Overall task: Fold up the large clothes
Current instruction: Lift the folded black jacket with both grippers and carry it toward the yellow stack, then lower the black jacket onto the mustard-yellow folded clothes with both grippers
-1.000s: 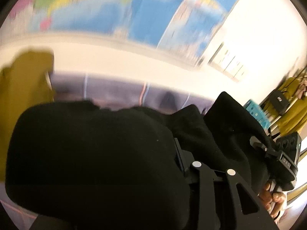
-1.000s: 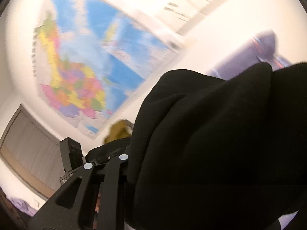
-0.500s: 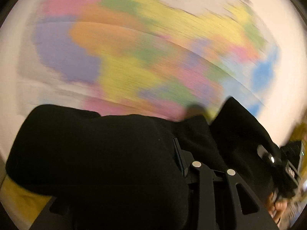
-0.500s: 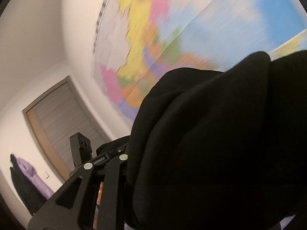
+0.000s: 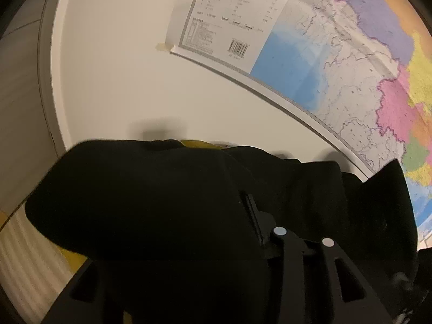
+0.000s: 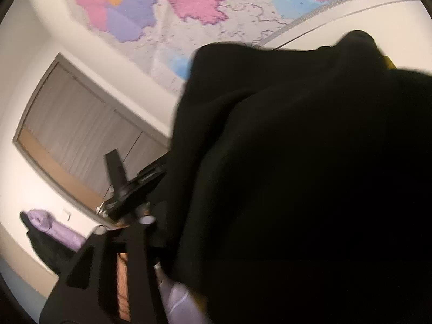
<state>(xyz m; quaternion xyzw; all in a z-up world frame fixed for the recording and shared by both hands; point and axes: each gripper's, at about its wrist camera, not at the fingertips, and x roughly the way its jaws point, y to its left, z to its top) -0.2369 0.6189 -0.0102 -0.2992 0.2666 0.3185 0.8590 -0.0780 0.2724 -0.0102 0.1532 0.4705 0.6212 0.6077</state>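
Observation:
A large black garment [image 5: 162, 202] is bunched over my left gripper [image 5: 253, 216] and hides its fingertips; the gripper is shut on the cloth and holds it up toward the wall. The same black garment [image 6: 310, 175] fills most of the right wrist view and covers my right gripper [image 6: 167, 232], which is shut on it. The left gripper's body [image 6: 127, 186] shows beyond the cloth in the right wrist view. A strip of yellow fabric [image 5: 199, 143] peeks above the black cloth.
A large coloured wall map [image 5: 364, 67] hangs on the white wall ahead, also in the right wrist view [image 6: 189, 5]. A window with grey blinds [image 6: 81, 127] is at left. Purple and black clothes [image 6: 48, 224] hang low on the left.
Both grippers have swung upward with the black garment: the views went from the table and lower wall to the map high on the wall. The grip on the cloth is unchanged.

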